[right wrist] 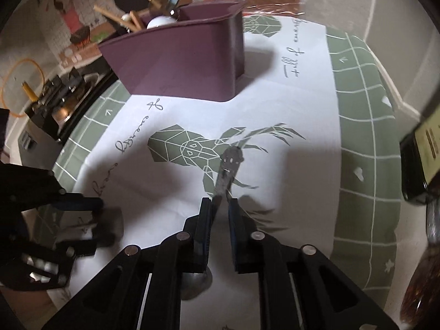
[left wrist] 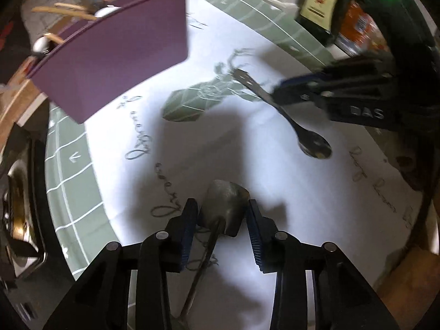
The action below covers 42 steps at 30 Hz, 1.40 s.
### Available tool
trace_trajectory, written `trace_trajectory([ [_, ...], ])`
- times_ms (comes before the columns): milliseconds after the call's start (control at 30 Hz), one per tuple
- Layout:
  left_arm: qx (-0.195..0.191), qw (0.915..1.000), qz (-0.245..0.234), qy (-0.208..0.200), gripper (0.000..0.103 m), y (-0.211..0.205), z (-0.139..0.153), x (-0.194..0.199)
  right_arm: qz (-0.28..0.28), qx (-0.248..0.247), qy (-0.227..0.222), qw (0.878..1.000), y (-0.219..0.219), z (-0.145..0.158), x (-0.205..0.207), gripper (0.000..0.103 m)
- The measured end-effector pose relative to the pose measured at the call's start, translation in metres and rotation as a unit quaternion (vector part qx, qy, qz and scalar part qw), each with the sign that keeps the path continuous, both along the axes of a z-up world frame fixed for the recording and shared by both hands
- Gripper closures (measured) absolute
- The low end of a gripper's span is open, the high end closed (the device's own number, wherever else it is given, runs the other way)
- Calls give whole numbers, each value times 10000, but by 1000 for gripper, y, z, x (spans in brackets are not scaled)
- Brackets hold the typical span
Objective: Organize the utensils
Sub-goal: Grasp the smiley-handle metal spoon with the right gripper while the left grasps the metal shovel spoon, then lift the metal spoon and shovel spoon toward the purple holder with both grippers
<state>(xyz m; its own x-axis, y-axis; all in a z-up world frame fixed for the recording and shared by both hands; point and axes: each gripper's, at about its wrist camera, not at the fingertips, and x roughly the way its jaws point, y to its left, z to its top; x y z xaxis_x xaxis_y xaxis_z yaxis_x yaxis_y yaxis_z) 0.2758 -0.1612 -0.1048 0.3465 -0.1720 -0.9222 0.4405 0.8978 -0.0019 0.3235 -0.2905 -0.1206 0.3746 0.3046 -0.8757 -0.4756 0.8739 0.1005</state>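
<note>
Where light falls, a tablecloth [right wrist: 297, 115] covers the table.

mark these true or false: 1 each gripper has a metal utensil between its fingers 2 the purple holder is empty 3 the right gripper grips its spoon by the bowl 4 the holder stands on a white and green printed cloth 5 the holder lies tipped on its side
1. True: the left gripper has a scoop-like utensil between its pads, and the right gripper has a spoon.
2. False: the purple holder already contains wooden-handled utensils.
3. False: it grips the handle; the bowl is free.
4. True: it stands on the cloth.
5. False: it stands upright.
</note>
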Motion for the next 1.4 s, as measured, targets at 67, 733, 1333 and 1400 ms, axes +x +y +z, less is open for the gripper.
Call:
trace_trajectory([
  [67,0,9991,392,-146,67,12,0,3,-65,24,13,10000,0,1,0,89],
  [733,-943,9645,2303,-885,69,94,33,-6,-90,-160,-854,9962,40,34,-5,92],
  [1333,-1006,9725,1850,-993,73,92,67,-1,-324,363,-1237,9911,14,81,-23,92],
  [1400,-916,9814,1555,-649,68,90,54,6,-340,385,-1196,9915,13,80,-21,92],
])
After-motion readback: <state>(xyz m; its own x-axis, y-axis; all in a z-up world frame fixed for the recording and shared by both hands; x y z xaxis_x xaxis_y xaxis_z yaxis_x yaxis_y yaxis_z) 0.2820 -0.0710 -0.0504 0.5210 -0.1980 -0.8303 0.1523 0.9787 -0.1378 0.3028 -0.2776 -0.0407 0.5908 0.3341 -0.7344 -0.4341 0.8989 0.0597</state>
